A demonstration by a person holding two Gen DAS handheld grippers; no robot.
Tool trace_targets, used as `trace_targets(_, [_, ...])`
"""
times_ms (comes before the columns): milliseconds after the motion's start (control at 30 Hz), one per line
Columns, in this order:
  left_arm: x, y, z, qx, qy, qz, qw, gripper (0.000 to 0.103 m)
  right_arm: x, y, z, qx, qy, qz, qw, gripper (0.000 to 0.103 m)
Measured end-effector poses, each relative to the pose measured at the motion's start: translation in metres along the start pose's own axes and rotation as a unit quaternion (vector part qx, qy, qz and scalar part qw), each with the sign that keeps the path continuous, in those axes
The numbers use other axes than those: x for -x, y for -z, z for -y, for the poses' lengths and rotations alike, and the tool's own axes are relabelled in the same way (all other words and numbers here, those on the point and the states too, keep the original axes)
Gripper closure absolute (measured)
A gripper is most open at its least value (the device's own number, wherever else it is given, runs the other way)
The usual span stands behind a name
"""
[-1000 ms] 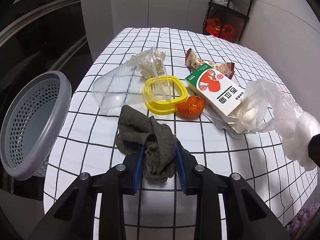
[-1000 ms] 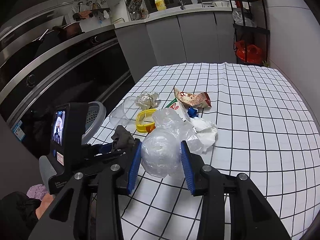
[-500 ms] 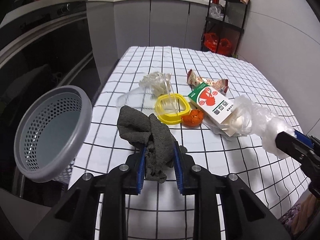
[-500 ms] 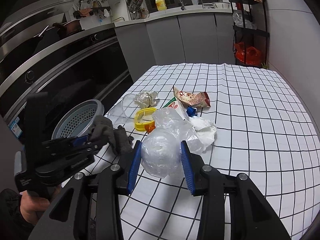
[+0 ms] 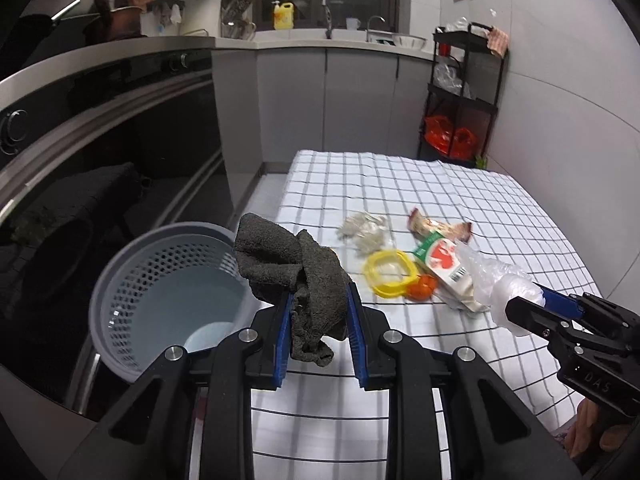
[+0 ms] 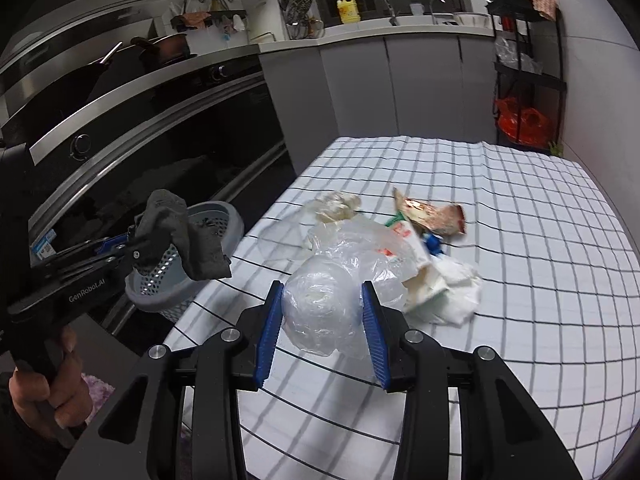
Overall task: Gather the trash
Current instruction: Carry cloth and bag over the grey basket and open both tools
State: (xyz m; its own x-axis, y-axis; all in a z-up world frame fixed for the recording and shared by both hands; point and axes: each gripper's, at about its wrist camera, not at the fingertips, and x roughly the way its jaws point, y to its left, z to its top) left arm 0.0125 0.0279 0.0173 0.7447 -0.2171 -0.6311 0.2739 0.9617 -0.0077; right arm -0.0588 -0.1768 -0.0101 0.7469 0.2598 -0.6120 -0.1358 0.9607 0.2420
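The left gripper's fingers (image 5: pixel 289 334) are pinching a dark grey rag (image 5: pixel 294 276) between their blue pads, and the right gripper's fingers (image 6: pixel 372 332) are clamping a bunched clear plastic bag (image 6: pixel 324 308); both bundles are hanging clear of the table (image 5: pixel 460 204).

Left of and below the left fingers, the grey perforated bin (image 5: pixel 160 292) is standing on the floor beside the table edge, looking nearly empty, with only a pale bottom showing. So nothing appears collected yet, and two pieces are just being carried.

Beyond the fingers, the rest is lying on the checked cloth: a clear plastic cup (image 6: pixel 288 236) on its side, a green-and-white carton (image 5: pixel 444 268) touching the held bag, a yellow square lid ring (image 5: pixel 388 276), a torn snack wrapper (image 5: pixel 440 228), crumpled white paper (image 5: pixel 364 232) and a small orange peel (image 5: pixel 422 286) touching the ring. By my reckoning, most of the job is remaining.
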Motion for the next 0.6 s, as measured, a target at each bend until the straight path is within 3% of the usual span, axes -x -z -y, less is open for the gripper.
trace_targets(367, [-0.012,-0.02,-0.108,0.051,-0.1,0.005,0.9936,0.078,-0.065,-0.049,-0.089,0.048,-0.082,-0.001,0.995,0.065])
trace_targets(600, [-0.039,-0.017,-0.138,0.073,-0.12,-0.023,0.9898,0.078,-0.115,-0.064,-0.13,0.074,-0.112,-0.025,0.991,0.065])
